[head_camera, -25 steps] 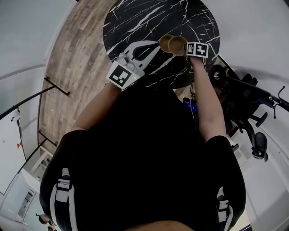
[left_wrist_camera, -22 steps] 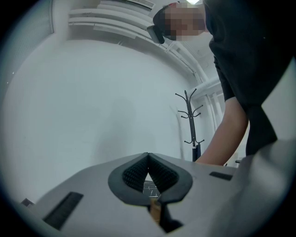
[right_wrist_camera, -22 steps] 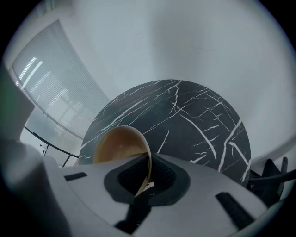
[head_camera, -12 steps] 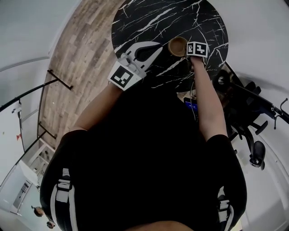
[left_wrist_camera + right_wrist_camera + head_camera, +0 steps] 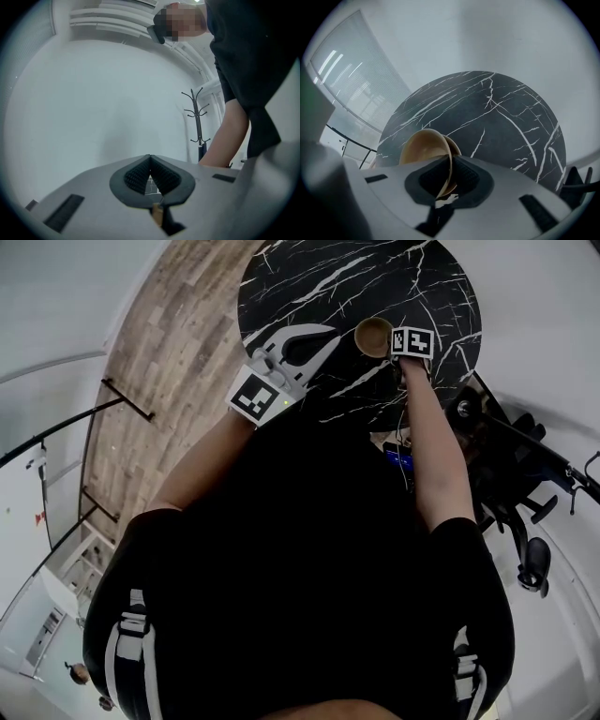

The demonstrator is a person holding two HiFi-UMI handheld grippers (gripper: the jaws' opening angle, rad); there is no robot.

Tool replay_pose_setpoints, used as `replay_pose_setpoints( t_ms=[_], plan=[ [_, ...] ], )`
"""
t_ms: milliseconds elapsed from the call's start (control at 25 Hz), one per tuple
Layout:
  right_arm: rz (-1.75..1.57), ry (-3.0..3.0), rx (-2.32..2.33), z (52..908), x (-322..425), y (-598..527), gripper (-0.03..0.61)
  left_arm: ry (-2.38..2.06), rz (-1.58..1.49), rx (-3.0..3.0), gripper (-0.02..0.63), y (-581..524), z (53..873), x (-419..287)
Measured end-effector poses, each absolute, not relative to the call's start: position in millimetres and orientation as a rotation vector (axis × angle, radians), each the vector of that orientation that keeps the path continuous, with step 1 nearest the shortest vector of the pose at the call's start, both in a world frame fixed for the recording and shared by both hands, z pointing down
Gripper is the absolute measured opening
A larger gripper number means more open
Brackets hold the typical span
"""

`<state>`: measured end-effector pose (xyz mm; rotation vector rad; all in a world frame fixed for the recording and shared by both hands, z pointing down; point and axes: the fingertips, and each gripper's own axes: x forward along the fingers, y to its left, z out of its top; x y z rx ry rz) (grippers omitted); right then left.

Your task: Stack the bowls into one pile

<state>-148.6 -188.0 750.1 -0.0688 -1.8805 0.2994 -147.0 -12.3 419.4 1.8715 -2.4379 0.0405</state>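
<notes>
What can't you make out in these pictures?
Head view: the person's body hides the near edge of the table; the bowls are too small to count.
Right gripper view: the top bowl hides most of the lower bowl.
Left gripper view: table and bowls out of frame.

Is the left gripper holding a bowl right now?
No, the left gripper has its jaws together with nothing between them.

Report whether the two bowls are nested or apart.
Nested. In the right gripper view the upper bowl sits tilted inside the lower bowl on the table; the head view shows only one round outline.
</notes>
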Motion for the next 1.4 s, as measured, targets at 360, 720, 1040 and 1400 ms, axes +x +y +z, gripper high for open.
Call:
replay_pose_setpoints(
  t_ms=[360,720,1040,1400],
  plan=[
    [0.3,-1.906,-0.064,737.0,-147.8,-195.9,0.112,-2.433,0.038,1.891,0.005,-18.1,417.0,-142.2],
    [0.241,-2.087,-0.178,673.7,-153.0,-200.6,0.129,-2.431,0.039,1.912,0.005,-35.7,411.8,-132.5],
    [0.083,-2.433,-0.392,556.9,-152.1,-178.9,0.127,-2.428,0.053,1.928,0.005,-56.7,405.0,-121.1],
    [0.13,-2.703,-0.547,448.8,-97.9,-150.1,0.1,-2.399,0.055,1.936,0.005,-71.5,403.6,-99.7]
  ],
)
